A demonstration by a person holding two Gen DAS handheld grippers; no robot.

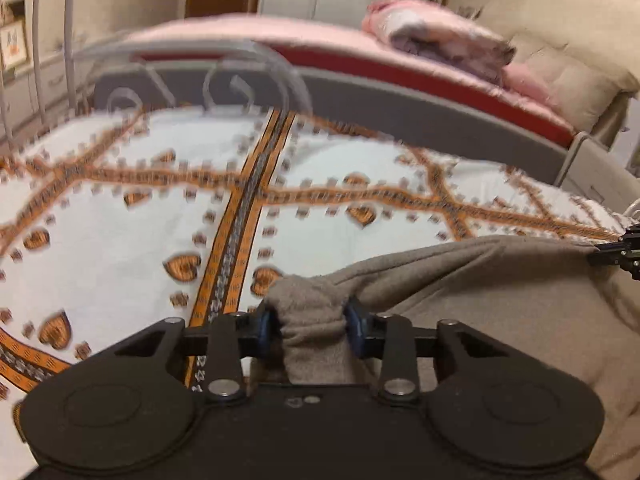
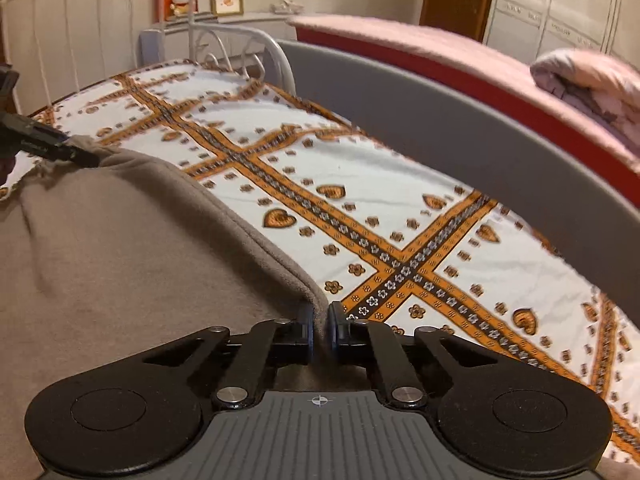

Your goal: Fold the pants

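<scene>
The pants [image 1: 500, 304] are grey-brown fleece, spread over the bed's white and orange patterned sheet [image 1: 120, 216]. My left gripper [image 1: 312, 326] is shut on a bunched corner of the pants. My right gripper [image 2: 321, 326] is shut on the folded edge of the pants [image 2: 132, 248], which stretch left from it. Each gripper shows at the edge of the other's view: the right one in the left wrist view [image 1: 618, 250], the left one in the right wrist view [image 2: 48, 146]. The edge of the pants is held taut between them, a little above the sheet.
A grey bed rail [image 2: 460, 128] runs along the far side of the sheet [image 2: 360, 200]. Behind it is a second bed with a pink cover [image 1: 248, 32] and a folded blanket [image 1: 440, 40]. A white metal headboard [image 2: 80, 20] stands at the end.
</scene>
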